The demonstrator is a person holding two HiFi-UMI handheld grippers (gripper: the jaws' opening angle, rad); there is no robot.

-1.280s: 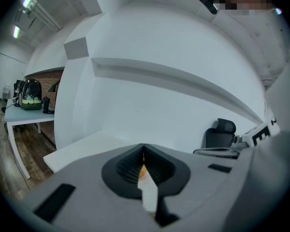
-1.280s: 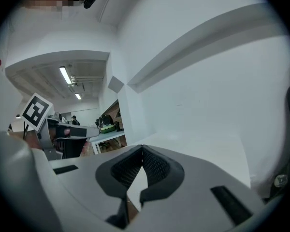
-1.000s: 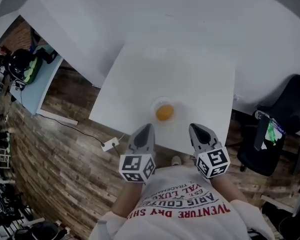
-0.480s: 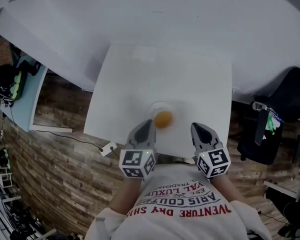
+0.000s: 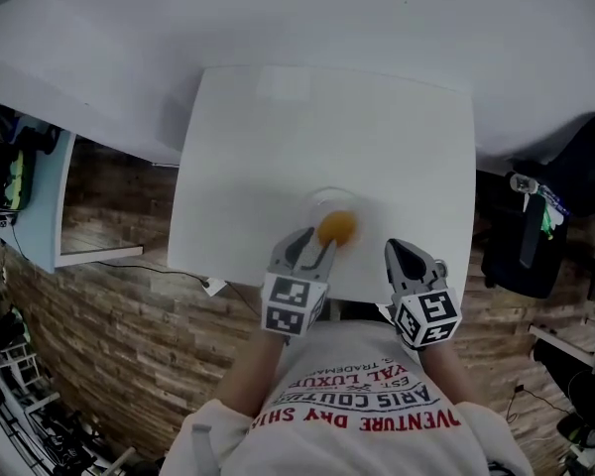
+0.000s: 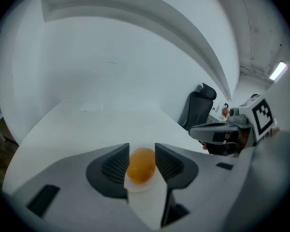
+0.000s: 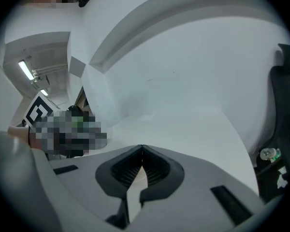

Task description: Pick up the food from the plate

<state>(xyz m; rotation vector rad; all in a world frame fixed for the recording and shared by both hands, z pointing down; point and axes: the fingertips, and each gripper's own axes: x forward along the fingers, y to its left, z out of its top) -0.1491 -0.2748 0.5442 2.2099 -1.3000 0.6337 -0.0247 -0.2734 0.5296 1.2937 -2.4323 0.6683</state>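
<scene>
The food [image 5: 336, 227] is a round, orange, glossy lump that I can't name more closely. It sits in the middle of a small pale plate [image 5: 324, 197], with nothing else on the plate. The plate stands on the white counter [image 5: 278, 137], near the edge closest to me.

My left gripper [image 5: 313, 245] is right at the plate with its jaws opening. In the left gripper view the food shows in the gap between the two ribbed pads [image 6: 115, 166] at the tips, and I don't see the pads squeezing it.

My right gripper [image 5: 407, 257] hangs just beside the plate over the counter's near edge, apart from the food, its jaws pressed together with nothing between them.

Past the counter lie a wood-plank floor [image 5: 109, 305] and a black chair [image 5: 565, 206].
</scene>
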